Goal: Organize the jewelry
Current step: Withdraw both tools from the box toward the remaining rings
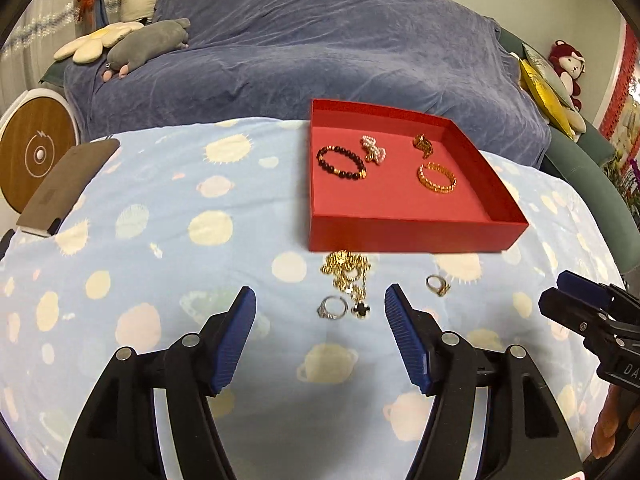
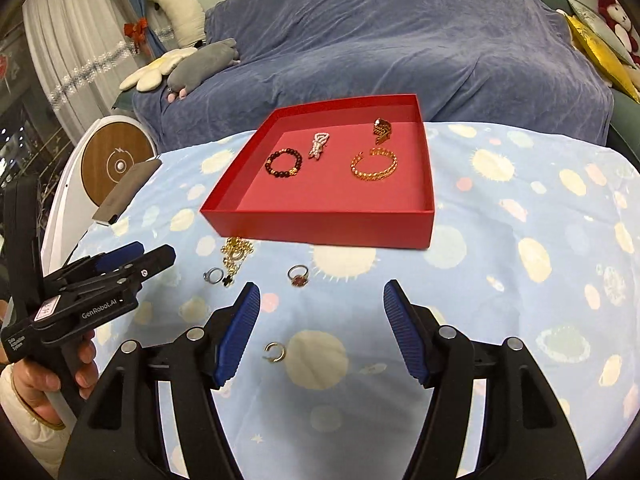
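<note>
Left wrist view: left hand-held gripper [image 1: 320, 296] gapes wide, empty, above a silver ring [image 1: 331, 307]; right hand-held gripper [image 2: 320, 292] likewise spread, empty, touching nothing.

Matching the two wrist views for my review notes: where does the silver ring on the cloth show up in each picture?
Left wrist view: the silver ring lies low in the middle, between the open fingers, left of the black clover charm.
Right wrist view: the silver ring lies left of centre, again just left of the black clover charm.
Shared landmark: the red tray, with the gold chain heap before its near wall.
</note>
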`<state>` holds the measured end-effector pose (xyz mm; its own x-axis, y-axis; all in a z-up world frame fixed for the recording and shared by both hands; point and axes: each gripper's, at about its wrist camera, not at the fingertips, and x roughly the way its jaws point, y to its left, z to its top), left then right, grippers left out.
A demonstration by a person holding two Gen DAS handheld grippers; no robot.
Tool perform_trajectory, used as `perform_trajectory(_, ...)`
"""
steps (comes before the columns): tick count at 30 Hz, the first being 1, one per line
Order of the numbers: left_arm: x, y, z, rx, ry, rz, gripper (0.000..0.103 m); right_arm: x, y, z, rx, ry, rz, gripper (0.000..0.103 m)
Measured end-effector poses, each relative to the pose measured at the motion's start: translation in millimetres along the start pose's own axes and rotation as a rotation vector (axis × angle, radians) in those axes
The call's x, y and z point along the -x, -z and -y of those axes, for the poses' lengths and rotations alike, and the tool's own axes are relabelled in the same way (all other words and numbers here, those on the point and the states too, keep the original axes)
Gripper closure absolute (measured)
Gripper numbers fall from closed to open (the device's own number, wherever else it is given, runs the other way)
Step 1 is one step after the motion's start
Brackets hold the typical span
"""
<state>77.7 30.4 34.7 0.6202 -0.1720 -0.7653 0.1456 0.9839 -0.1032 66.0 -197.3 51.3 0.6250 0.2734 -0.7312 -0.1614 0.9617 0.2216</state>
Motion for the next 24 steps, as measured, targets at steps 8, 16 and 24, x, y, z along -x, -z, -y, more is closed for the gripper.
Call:
perform_trajectory(8,-15.5,17.6,-8.2,-0.031,-0.004,-0.039,0.039,-36.7,3.8,-25.2,0.081,-0.003,-0.055,0.044)
perform_trajectory(16,-20.9,23.3,-16.2,-0.029,0.022,-0.07,0.039,-74.3,6.1,-33.4,0.096,-0.009,-0.101,0.05)
perform_trajectory(24,-22.9,19.5,-19.7,0.004,0.038,-0.079,0.039,-85.6,1.3,-43.5,0.122,-0.027,-0.103,0.057)
